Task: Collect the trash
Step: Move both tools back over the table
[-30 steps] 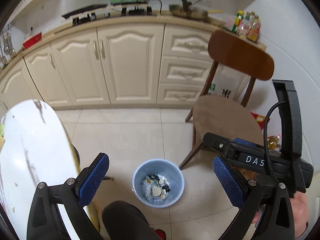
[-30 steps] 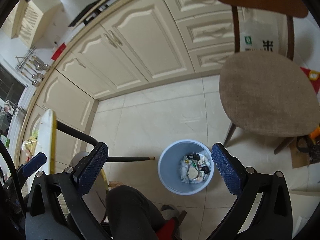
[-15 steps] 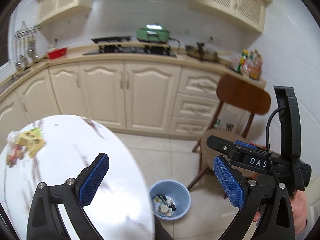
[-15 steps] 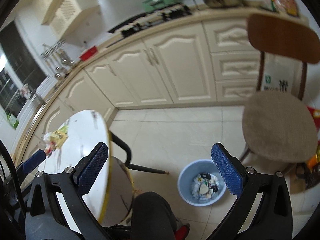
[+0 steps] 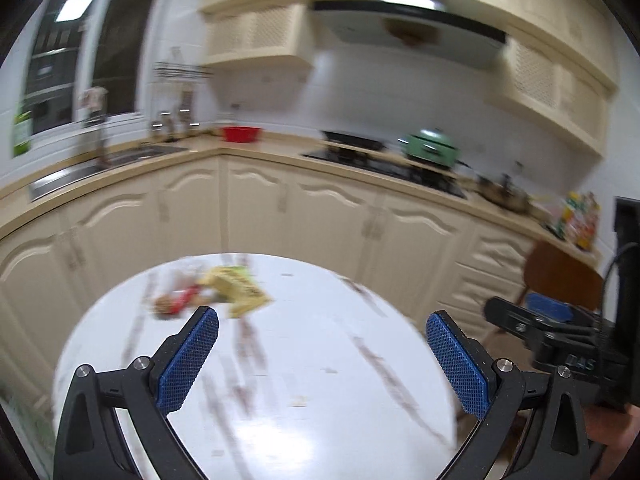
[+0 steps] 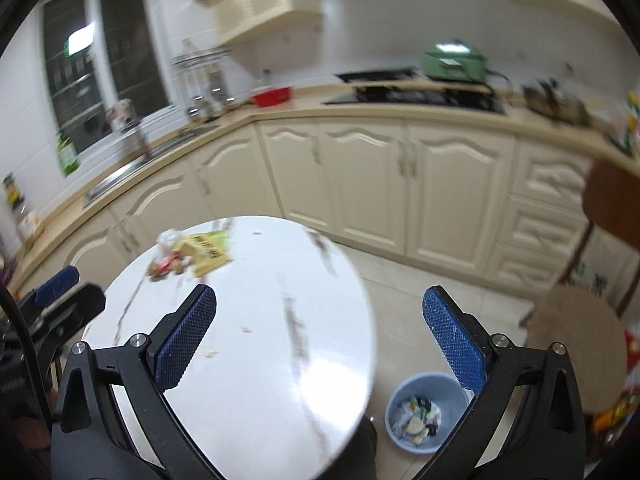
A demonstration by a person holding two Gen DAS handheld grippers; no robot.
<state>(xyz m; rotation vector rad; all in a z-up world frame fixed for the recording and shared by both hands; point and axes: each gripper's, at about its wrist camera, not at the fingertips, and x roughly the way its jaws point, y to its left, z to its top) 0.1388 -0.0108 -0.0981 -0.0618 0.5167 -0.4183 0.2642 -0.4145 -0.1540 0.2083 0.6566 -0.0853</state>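
A home kitchen is showing here — cream cabinets (image 6: 452,192) are running under a tan counter (image 5: 256,151), with a sink (image 5: 120,158), a black hob (image 6: 412,96) carrying a green pot (image 5: 430,148), and a range hood (image 5: 408,32) hanging above — a wooden chair (image 6: 576,344) is standing on the tiled floor (image 6: 404,300).

Round white table (image 5: 304,380) with dark streaks; top glossy. On its far left part lies 1 yellow wrapper (image 5: 240,290), touching a small heap of red and white scraps (image 5: 174,302). Pale crumbs scattered mid-table. Tiled floor (image 6: 404,288) carries 1 blue bin (image 6: 400,398) holding litter.
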